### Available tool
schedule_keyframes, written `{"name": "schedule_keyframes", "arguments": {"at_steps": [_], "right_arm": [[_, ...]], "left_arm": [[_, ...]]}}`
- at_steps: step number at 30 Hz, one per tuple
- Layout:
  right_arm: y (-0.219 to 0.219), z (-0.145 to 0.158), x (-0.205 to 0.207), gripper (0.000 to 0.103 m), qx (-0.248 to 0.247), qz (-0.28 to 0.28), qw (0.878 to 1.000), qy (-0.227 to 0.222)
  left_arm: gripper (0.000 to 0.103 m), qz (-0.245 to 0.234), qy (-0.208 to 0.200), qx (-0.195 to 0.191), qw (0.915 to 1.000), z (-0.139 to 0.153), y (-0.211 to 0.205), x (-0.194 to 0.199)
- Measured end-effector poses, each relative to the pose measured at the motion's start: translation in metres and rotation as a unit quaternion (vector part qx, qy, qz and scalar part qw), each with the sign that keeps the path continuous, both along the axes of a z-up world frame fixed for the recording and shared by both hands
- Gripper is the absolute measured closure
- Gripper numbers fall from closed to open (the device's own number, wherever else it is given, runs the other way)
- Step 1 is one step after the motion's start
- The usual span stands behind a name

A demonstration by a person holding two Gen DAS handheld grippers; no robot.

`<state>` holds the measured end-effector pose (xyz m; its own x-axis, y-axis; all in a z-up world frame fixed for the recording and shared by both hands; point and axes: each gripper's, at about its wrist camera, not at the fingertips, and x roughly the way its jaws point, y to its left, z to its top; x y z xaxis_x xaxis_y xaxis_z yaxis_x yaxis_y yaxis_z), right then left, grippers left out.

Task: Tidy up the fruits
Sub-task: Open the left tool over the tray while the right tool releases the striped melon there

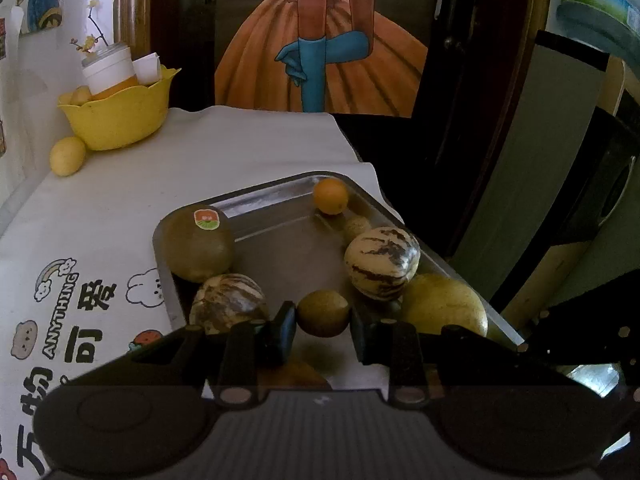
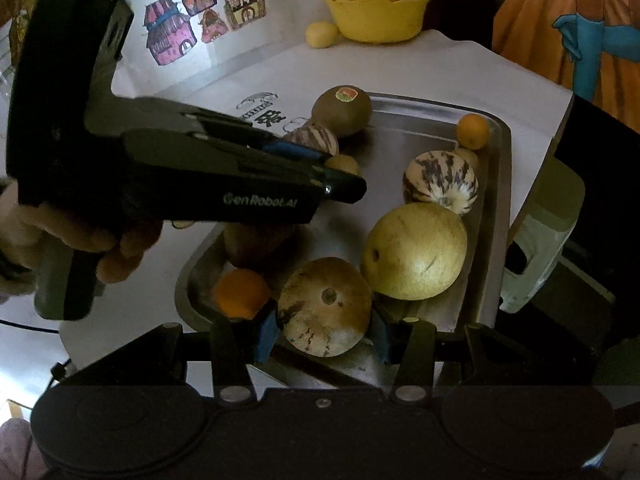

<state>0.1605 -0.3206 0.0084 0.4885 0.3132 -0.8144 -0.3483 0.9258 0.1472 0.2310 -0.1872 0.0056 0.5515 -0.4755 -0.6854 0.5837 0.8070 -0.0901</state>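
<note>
Left gripper [image 1: 323, 332] clamps small brown fruit [image 1: 323, 313] | right gripper [image 2: 325, 332] clamps striped melon [image 2: 325, 306]

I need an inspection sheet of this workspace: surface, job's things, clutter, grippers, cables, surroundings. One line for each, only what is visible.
Surface: table under a white printed cloth; metal tray on it.
Job's things: on the tray, kiwi with sticker, small orange fruit, striped melons, one at, large yellow pear.
Clutter: yellow bowl holding a white-lidded jar; a lemon beside it.
Grippers: left gripper shut on a small brown round fruit; right gripper shut on a pale speckled melon.
Cables: thin black cable at the left edge of the right wrist view.
Surroundings: house drawings on the wall; painting of an orange dress.
</note>
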Motion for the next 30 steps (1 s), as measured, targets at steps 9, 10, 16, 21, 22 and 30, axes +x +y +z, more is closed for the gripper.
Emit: {"name": "schedule_keyframes", "arguments": {"at_steps": [9, 10, 16, 21, 22, 30], "right_arm": [[0.002, -0.001, 0.000, 0.053, -0.013, 0.008, 1.000, -0.003], [0.003, 0.000, 0.000, 0.053, -0.017, 0.011, 1.000, -0.003], [0.005, -0.001, 0.001, 0.052, -0.025, 0.012, 1.000, -0.004], [0.004, -0.001, 0.000, 0.051, -0.023, 0.006, 1.000, -0.005], [0.004, 0.000, 0.000, 0.051, -0.025, 0.006, 1.000, -0.005], [0.004, 0.008, -0.004, 0.037, -0.033, 0.000, 0.999, -0.010]], "left_arm": [[0.071, 0.005, 0.002, 0.002, 1.0000, 0.000, 0.002, -0.001], [0.071, 0.006, 0.002, 0.000, 1.0000, 0.000, 0.002, 0.000], [0.069, 0.009, 0.007, -0.010, 0.9999, 0.002, 0.006, 0.000], [0.067, 0.013, 0.007, -0.013, 0.9998, 0.004, 0.009, -0.002], [0.067, 0.013, 0.007, -0.013, 0.9998, 0.004, 0.009, -0.002], [0.046, 0.029, 0.006, -0.036, 0.9989, 0.014, 0.019, -0.008]]}}
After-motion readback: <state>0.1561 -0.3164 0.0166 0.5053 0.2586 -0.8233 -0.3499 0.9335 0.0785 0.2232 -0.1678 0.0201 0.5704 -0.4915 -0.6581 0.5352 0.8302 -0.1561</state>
